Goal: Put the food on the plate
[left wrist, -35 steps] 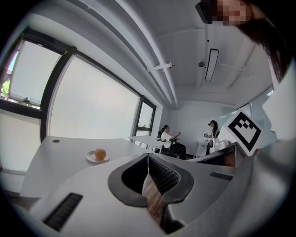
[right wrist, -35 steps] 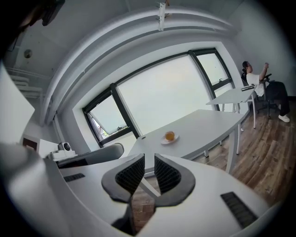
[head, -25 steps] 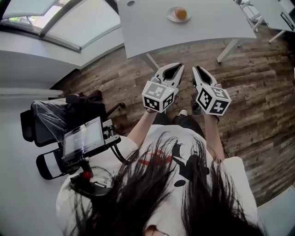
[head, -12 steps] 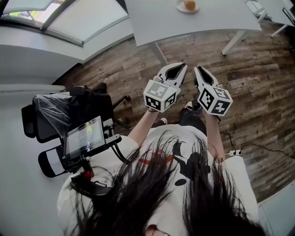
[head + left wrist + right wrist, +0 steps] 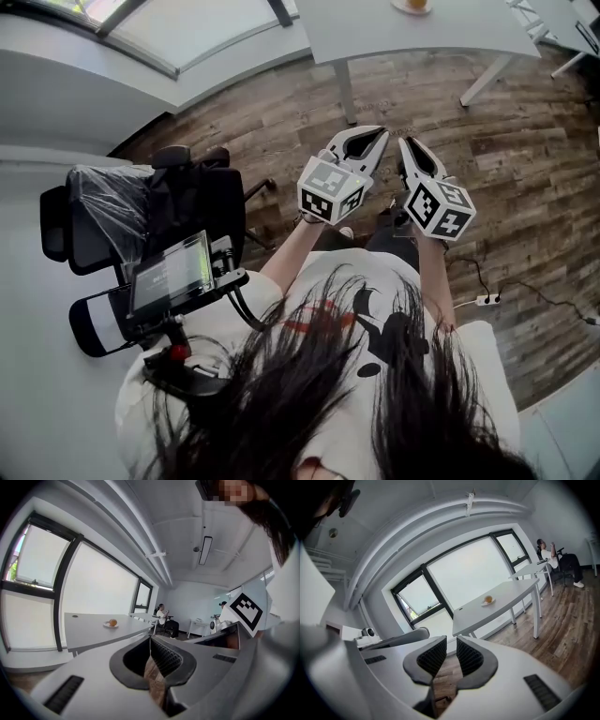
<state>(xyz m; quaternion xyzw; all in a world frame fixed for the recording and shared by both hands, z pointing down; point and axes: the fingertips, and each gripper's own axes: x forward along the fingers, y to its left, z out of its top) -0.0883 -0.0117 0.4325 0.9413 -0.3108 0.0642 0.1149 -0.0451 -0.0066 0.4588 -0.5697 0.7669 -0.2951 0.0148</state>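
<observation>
Since the earlier head view, the table (image 5: 422, 33) is being shifted toward the top edge of the picture, and the plate (image 5: 483, 603) standing on it is now being cut off by that edge. Both grippers are being held side by side over the wooden floor (image 5: 281, 131), well short of the table.

The left gripper (image 5: 375, 136) is being kept with its jaws together, and nothing is being held between them. The right gripper (image 5: 407, 148) is likewise being kept closed and empty.

A round orange piece of food (image 5: 488, 599) is already being shown lying on the plate, near the middle of the table top. No other food is being shown on the table, on the floor below it or in either gripper. So the task is being judged as done for this piece. Whether more food is waiting somewhere away from the table cannot be told.

No brand or label is being made out. Only black-and-white square markers are being shown on the gripper cubes, and no words are being carried by them. Nothing is printed on the table or the plate that can be read.
</observation>
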